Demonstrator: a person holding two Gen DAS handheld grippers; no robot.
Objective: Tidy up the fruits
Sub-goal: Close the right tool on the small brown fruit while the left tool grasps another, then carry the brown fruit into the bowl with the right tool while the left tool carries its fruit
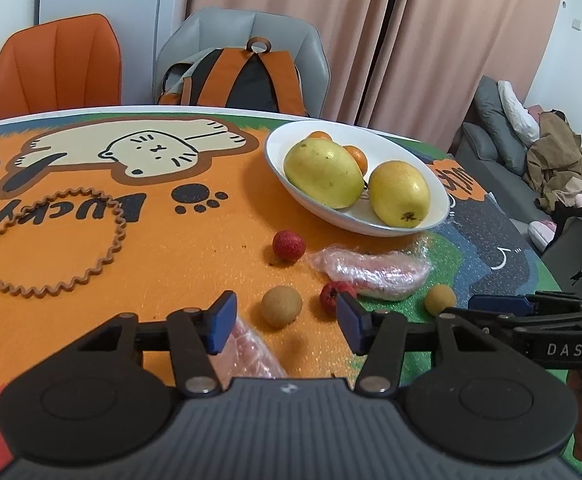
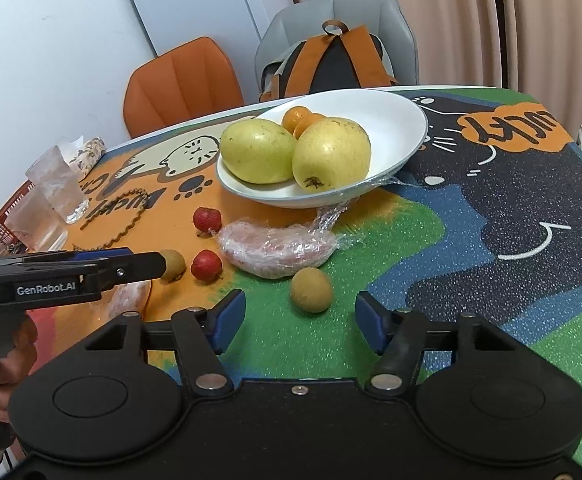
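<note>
glossy white bowl (image 2: 403, 128), crinkly plastic wrap (image 2: 279, 246)

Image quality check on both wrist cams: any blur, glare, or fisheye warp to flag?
Left wrist view: sharp, strong barrel warp at the corners, the table edge curves, soft shadow under the white bowl. Right wrist view: also sharp, the curtain bows, specular glints on the plastic-wrapped fruit, and the glasses near the left edge look hazy.

left gripper (image 1: 287, 322): I see black linkage, blue pads, silver rivets, "GenRobot.AI" on its side.
right gripper (image 2: 301, 322): same build; "DAS" lettering.
</note>
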